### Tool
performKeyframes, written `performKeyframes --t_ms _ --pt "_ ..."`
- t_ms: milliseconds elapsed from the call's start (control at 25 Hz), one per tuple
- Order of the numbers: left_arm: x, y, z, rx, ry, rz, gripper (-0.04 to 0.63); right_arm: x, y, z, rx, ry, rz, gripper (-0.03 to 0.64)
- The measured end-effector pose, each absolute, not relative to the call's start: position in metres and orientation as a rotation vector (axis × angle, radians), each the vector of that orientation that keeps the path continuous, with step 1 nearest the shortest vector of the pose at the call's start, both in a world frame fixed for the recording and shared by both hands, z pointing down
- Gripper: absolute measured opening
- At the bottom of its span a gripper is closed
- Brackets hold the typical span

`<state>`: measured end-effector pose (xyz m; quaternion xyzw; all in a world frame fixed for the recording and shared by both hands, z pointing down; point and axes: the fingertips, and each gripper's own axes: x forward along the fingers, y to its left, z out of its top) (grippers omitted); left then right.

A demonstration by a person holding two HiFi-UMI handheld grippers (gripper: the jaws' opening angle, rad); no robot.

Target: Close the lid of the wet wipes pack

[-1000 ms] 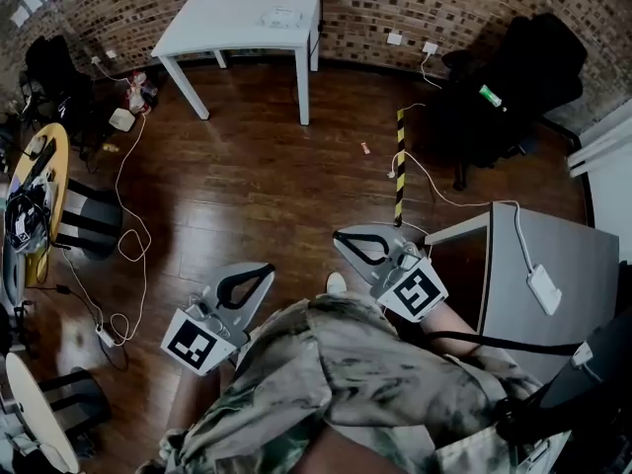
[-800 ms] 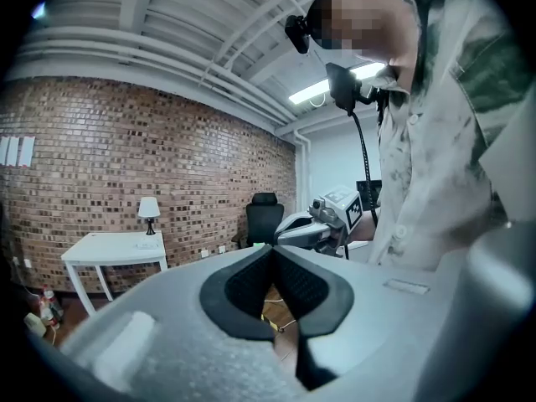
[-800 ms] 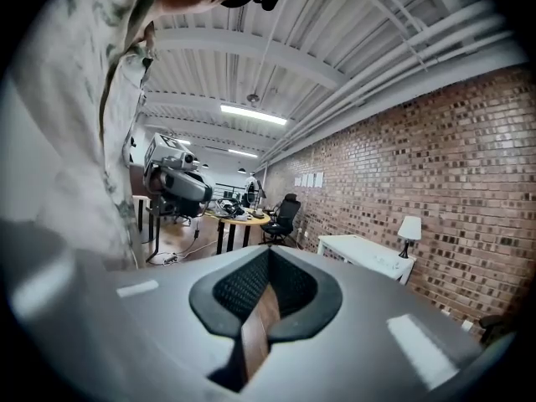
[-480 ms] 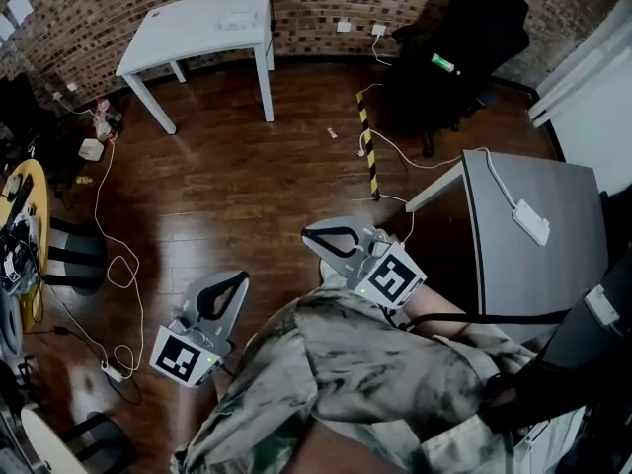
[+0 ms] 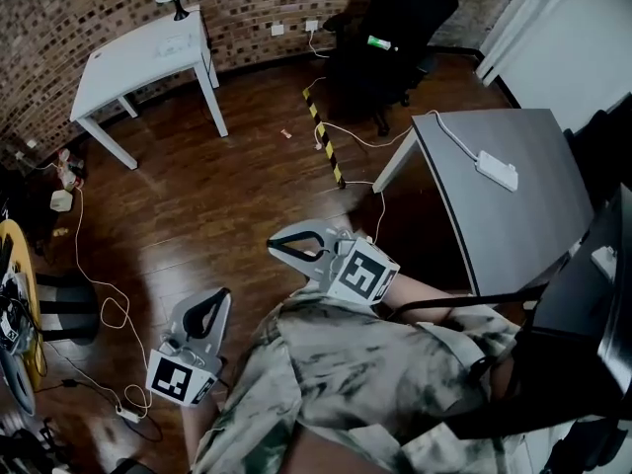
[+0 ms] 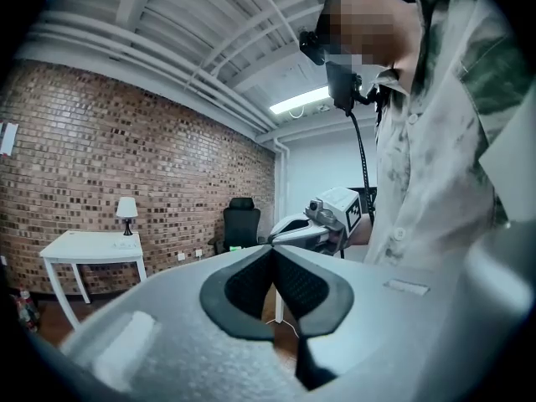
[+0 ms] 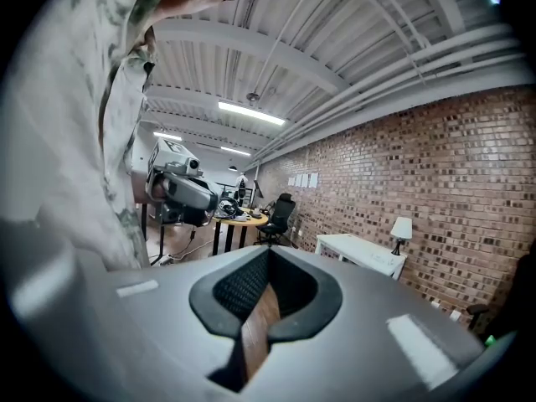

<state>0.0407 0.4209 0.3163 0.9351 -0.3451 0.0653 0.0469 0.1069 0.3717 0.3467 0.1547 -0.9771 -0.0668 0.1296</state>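
Both the left gripper (image 5: 215,296) and the right gripper (image 5: 274,249) have their jaws together on nothing, low by the person's body. No wipes pack is identifiable. A small pale item (image 5: 176,43) on the white bench (image 5: 123,67), far ahead and left of both, may be it.

Left gripper (image 5: 219,296) low at person's left side. Jaws pressed together, nothing between them. Right gripper (image 5: 274,249) higher, out in front of belly. Jaws together too, empty. Both up in air, tips pointing away from body. Right forearm (image 5: 427,302) bent across front.
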Motion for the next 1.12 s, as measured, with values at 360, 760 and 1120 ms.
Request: performKeyframes --t_ms 360,760,1120 --pt "0.044 0.449 0.325 2.858 -1.025 0.188 0.001 0.105 0.404 0.35 0.431 -2.834 -0.209 0.006" --pt "0.04 0.462 0.324 2.846 -1.047 0.18 0.0 0.101 0.417 0.347 0.402 -2.825 -0.231 0.006" --pt "0.039 0.468 0.325 2.848 -1.04 0.189 0.0 0.1 0.425 0.349 0.397 -2.824 -0.251 0.006"
